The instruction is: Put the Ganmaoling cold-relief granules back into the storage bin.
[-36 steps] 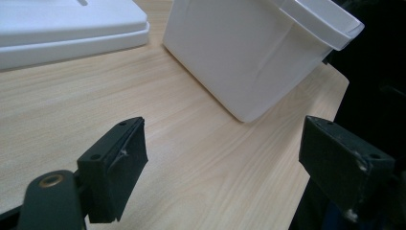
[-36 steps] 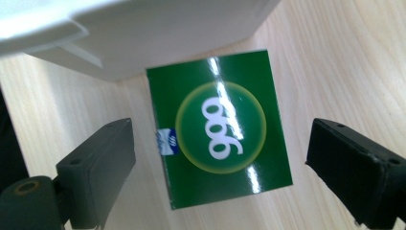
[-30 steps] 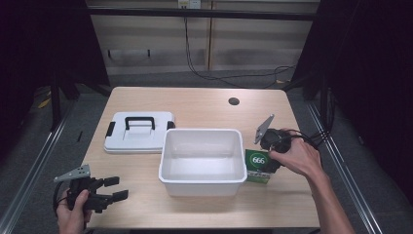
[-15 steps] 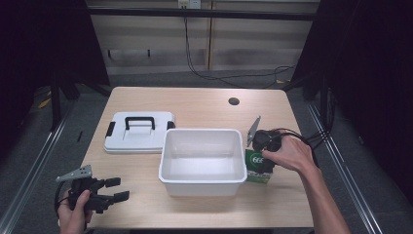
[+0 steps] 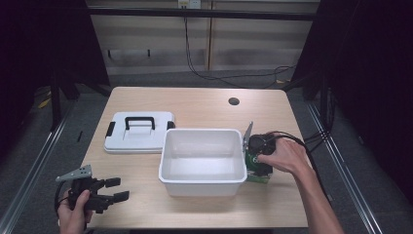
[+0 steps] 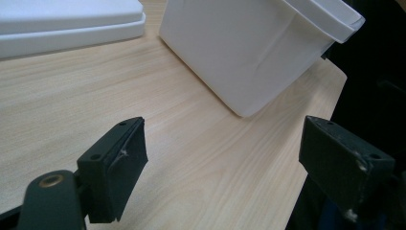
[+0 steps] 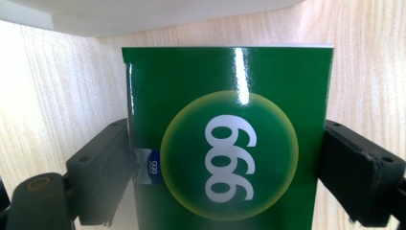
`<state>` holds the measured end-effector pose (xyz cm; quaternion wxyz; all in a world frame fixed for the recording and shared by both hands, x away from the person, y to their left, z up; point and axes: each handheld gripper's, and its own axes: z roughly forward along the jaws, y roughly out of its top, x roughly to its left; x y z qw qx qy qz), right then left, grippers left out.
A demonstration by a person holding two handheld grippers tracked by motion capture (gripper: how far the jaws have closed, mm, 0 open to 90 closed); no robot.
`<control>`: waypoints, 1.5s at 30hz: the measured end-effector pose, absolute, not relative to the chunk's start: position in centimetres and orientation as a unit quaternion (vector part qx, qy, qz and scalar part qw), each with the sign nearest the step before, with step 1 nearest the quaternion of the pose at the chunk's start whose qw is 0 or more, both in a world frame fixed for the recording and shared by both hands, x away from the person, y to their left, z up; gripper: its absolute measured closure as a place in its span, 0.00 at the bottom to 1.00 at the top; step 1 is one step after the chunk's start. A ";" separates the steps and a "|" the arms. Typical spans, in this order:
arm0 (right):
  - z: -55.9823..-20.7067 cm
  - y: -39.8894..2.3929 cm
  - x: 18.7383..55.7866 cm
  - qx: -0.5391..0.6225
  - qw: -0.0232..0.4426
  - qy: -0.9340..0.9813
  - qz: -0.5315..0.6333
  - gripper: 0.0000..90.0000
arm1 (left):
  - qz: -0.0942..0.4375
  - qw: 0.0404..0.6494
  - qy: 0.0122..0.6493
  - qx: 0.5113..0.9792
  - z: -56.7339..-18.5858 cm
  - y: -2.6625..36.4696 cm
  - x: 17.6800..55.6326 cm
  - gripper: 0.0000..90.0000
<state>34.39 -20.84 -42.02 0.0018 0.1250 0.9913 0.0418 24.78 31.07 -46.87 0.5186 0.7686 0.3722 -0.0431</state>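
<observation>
A green box (image 5: 255,171) marked "666" lies on the table against the right wall of the white tub (image 5: 168,161). My right gripper (image 5: 258,155) comes down on it from above. In the right gripper view the green box (image 7: 230,143) spans the whole gap, and both black jaws touch its sides, shut on it. My left gripper (image 5: 117,189) is held at the table's front left corner, open and with nothing between its jaws. In the left gripper view the left gripper (image 6: 222,163) points at the near wall of the white tub (image 6: 249,57).
A white lid with a black handle (image 5: 139,130) lies flat left of the tub, and the lid's edge (image 6: 72,26) shows at the top left of the left gripper view. A round cable hole (image 5: 234,101) is at the table's back right. Cables trail from the right gripper.
My right gripper has moved left and down onto the green box, covering most of it in the high view. The left gripper has stayed put.
</observation>
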 end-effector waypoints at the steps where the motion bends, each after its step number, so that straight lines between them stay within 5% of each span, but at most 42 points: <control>1: -42.0 -20.8 34.4 0.122 0.002 0.992 0.041 0.13 | -0.043 0.519 0.372 0.769 -46.9 31.1 24.8 0.19; 45: -38.4 -24.3 33.2 0.151 -0.011 0.986 0.070 0.18 | -0.042 0.518 0.372 0.769 -46.8 31.1 24.8 0.19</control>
